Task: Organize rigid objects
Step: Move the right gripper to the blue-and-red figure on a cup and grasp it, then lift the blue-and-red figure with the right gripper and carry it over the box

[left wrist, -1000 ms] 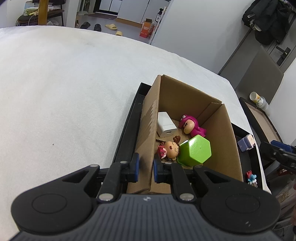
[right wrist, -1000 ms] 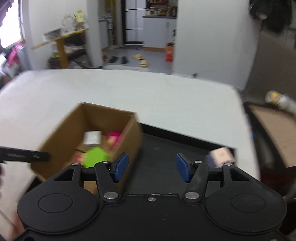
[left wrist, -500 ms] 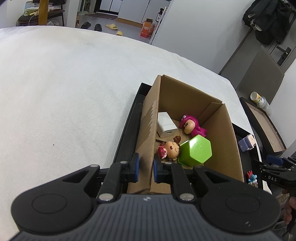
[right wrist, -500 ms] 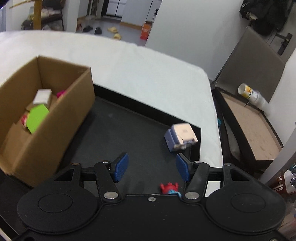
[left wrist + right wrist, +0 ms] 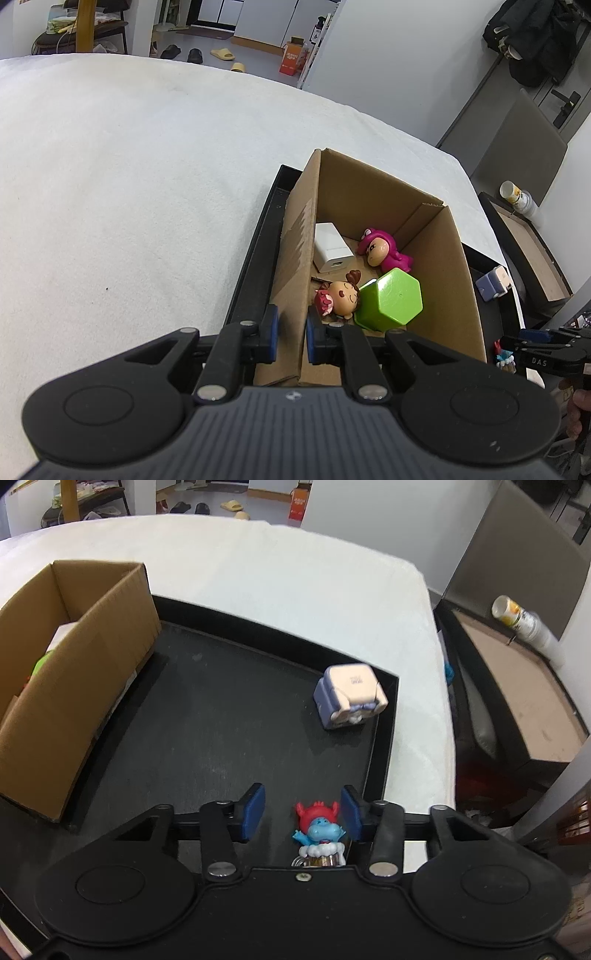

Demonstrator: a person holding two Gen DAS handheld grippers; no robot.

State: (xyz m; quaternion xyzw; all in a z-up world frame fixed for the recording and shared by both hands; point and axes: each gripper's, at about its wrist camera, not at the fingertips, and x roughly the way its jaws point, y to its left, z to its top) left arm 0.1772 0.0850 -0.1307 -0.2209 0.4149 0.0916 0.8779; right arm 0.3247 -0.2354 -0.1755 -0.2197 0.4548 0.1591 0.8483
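Right claw agape — red-haired figurine between.

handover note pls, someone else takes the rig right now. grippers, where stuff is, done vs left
Left gripper: shut on the near wall of the cardboard box, steadying it.
Right gripper: open, empty, straddling the blue red-haired figure on the black tray.
Done: white charger, pink figure, antler doll and green hexagon block are boxed.
Left: blue figure, then the purple-and-cream cube toy by the tray's far right corner.

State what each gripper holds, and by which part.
Left gripper clamps the cardboard box by its near wall. Right gripper holds nothing; it's open around the blue figurine.
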